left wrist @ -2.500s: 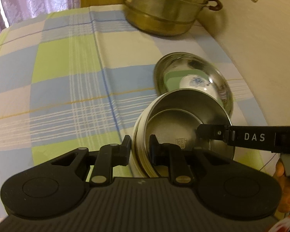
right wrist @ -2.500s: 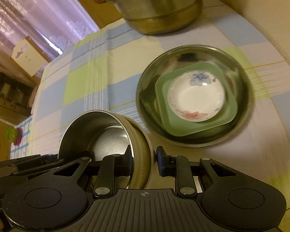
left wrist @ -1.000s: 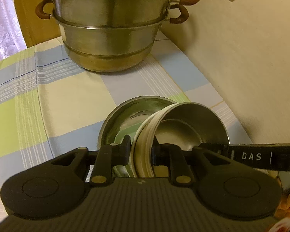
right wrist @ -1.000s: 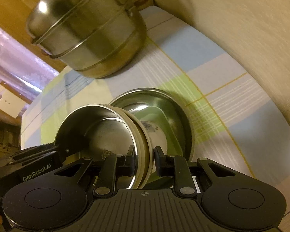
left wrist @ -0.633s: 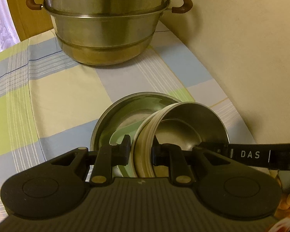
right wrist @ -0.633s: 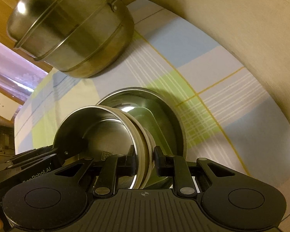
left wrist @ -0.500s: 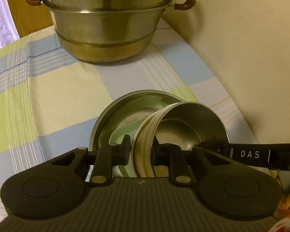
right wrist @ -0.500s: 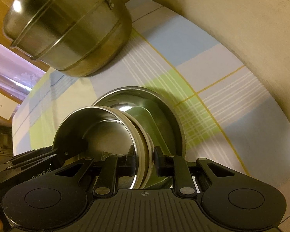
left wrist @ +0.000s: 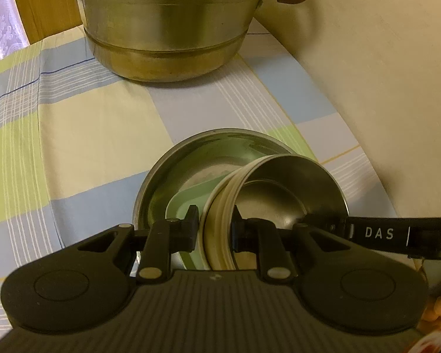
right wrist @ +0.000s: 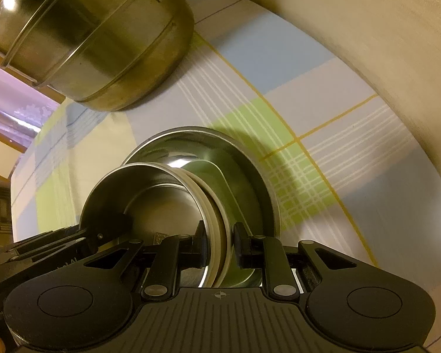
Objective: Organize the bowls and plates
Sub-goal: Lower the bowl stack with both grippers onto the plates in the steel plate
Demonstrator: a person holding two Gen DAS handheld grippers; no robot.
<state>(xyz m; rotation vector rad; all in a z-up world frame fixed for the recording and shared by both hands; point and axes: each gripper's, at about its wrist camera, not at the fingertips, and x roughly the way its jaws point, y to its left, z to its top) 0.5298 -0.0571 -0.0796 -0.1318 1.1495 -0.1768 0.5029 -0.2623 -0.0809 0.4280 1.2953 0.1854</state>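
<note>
Checked cloth in pale blue, lime and cream squares with thin white and yellow lines covers the surface (left wrist: 97, 135), soft-looking and a bit rumpled near the wall. At the back sits a big stacked steel steamer pot (left wrist: 167, 29), dull brushed metal with brown curled handles; its top is cut off in both views.

Up front, a wide shallow steel basin (right wrist: 250, 170) rests on the cloth, shiny with a rolled rim. Inside it lies a pale green squarish plate (left wrist: 188, 197) with rounded corners, mostly hidden, so I can't see whether anything sits on it.

Both tools are clamped on a small round steel bowl (left wrist: 282, 188). It's got a smooth metal inside and a cream ribbed band around the outside wall, plus a little stamped mark on its floor that's too small to read. The left gripper (left wrist: 213, 229) has its jaws pinched on the bowl's wall on one side, and the right gripper (right wrist: 219, 247) does the same on the opposite side. The bowl is tilted and sits over the basin and green plate; whether its underside touches them I can't tell, the black gripper bodies block that bit.

A fingertip or two (left wrist: 439, 313) peeks in at the lower right edge of the left view.
</note>
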